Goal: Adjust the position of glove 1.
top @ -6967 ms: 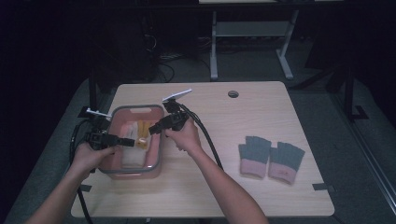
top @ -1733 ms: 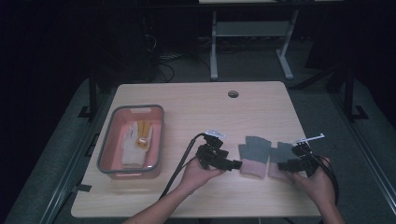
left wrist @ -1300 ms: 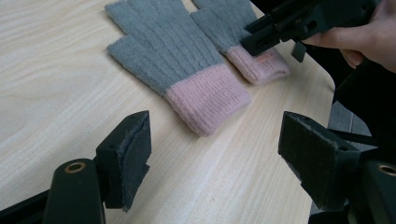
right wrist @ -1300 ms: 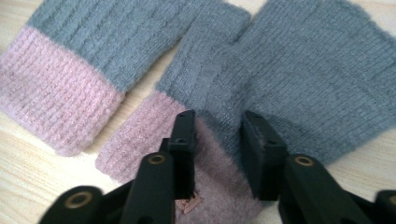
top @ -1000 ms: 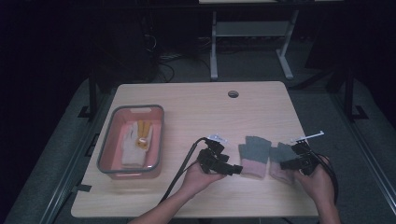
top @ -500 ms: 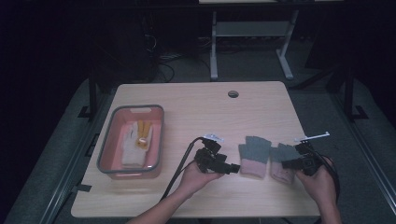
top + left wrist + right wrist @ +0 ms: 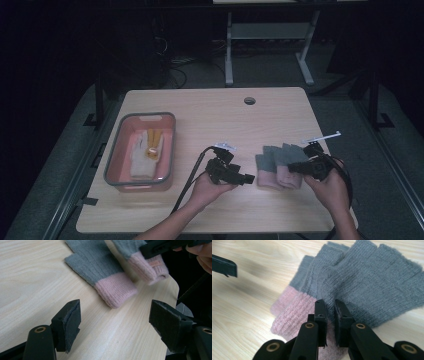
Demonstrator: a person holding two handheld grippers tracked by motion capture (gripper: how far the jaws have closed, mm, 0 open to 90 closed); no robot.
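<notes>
High view: a person seated at a light wooden table (image 7: 200,107) is working a hand-held two-jaw gripper in each hand. The right gripper (image 7: 292,168) is pinching the pink cuff of the right-hand fingerless glove (image 7: 289,165), a grey knitted glove that is lying partly over a second, matching glove (image 7: 265,169) just to its left. The left gripper (image 7: 250,178) is pointing toward that second glove from the left, its tips just short of the pink cuff, its black cable trailing down toward the table's near edge. Well apart, at the table's left side, a pink plastic bin (image 7: 114,155) with a grey rim is holding a white work glove (image 7: 141,154) with yellow fingers.

Left gripper view: the left gripper's jaws are standing wide apart with bare tabletop between them and nothing in their grip. The flat glove (image 7: 100,270) is lying ahead of them, its pink cuff nearest. Beyond it, the other glove's cuff (image 7: 150,267) is hanging raised off the table, clamped by the right gripper's black jaw at the top edge.

Right gripper view: the right gripper (image 7: 330,305) is nearly closed, its two pads pressing on the edge of the upper glove (image 7: 372,282) where grey knit meets pink cuff. The lower glove (image 7: 287,298) is showing beneath and to the left, its cuff touching the table.
</notes>
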